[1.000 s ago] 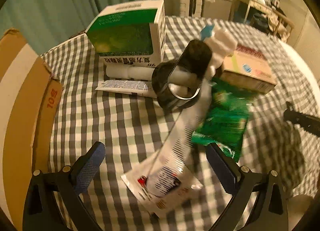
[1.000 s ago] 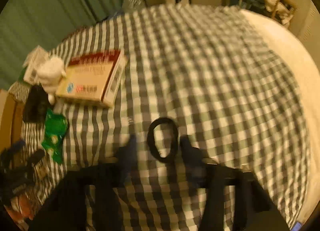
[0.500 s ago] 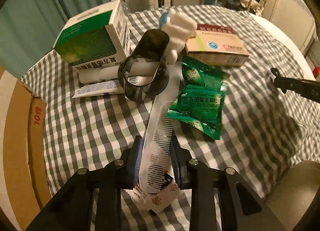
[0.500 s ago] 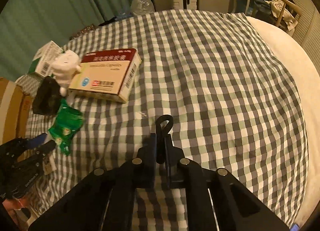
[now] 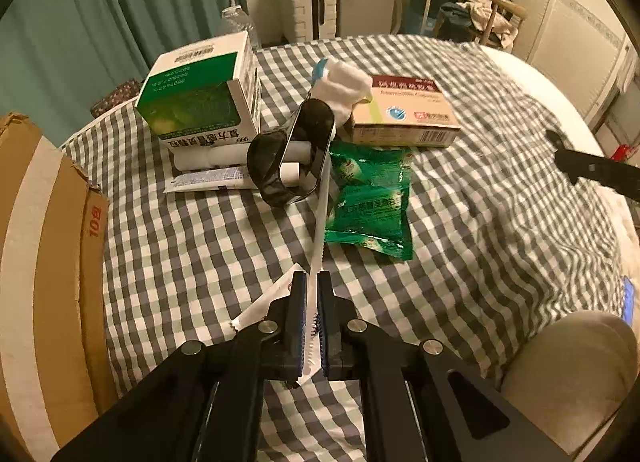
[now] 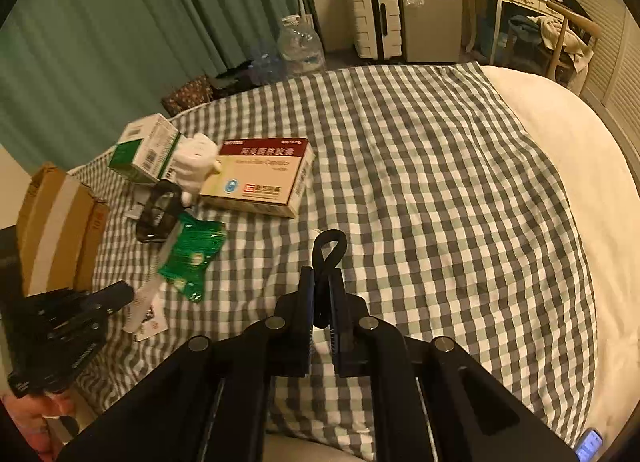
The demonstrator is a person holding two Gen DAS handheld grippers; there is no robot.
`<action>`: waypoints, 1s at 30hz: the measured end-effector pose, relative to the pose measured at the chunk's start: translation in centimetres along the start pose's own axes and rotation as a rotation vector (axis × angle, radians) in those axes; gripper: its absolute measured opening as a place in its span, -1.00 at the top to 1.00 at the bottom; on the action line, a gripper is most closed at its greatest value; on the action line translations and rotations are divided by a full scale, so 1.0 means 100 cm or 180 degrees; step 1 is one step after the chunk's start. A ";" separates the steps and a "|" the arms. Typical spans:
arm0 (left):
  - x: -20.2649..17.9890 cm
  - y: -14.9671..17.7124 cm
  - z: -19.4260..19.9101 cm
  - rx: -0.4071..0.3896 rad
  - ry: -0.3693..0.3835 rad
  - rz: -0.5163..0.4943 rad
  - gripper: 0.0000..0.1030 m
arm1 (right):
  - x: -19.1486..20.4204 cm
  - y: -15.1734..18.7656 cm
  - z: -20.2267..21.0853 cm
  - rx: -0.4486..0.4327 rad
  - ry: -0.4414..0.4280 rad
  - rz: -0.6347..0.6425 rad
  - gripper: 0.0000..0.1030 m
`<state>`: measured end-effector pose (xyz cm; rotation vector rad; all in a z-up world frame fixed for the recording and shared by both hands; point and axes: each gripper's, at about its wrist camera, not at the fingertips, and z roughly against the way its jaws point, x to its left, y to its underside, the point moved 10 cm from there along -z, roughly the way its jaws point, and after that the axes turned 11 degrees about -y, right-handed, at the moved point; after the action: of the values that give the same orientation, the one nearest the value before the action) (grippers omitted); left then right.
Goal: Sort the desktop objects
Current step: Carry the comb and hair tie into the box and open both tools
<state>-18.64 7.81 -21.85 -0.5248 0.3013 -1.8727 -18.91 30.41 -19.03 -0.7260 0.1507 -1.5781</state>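
Observation:
My left gripper is shut on a white comb and holds it edge-up above the checked cloth; its far end reaches the black sunglasses. My right gripper is shut on a black hair tie whose loop sticks out past the fingertips. A green sachet pack, a beige and red medicine box, a green and white box and a white plush toy lie ahead. The left gripper also shows in the right wrist view.
A cardboard box stands at the left edge of the bed. A white tube and a paper packet lie on the cloth. Open checked cloth spreads right. Suitcase, fridge and desk stand behind.
My left gripper closed on the comb and turned it on edge, lifted off its packet. My right gripper closed on the hair tie and raised it off the cloth.

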 end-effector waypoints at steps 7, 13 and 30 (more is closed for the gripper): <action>-0.017 -0.010 -0.019 0.0063 0.0003 -0.0099 0.00 | -0.002 0.002 -0.008 0.0039 -0.0022 -0.0051 0.87; -0.024 -0.009 -0.042 0.0253 0.0020 -0.0261 0.95 | -0.013 0.007 -0.021 0.0113 -0.0048 -0.0125 0.87; 0.044 -0.019 0.100 -0.0427 0.0209 0.0267 0.95 | 0.069 -0.020 0.050 -0.0233 -0.0227 0.0233 0.87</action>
<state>-16.52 4.80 -11.41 -0.5339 0.4882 -1.7990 -17.79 25.93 -11.63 -0.8240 0.1812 -1.4812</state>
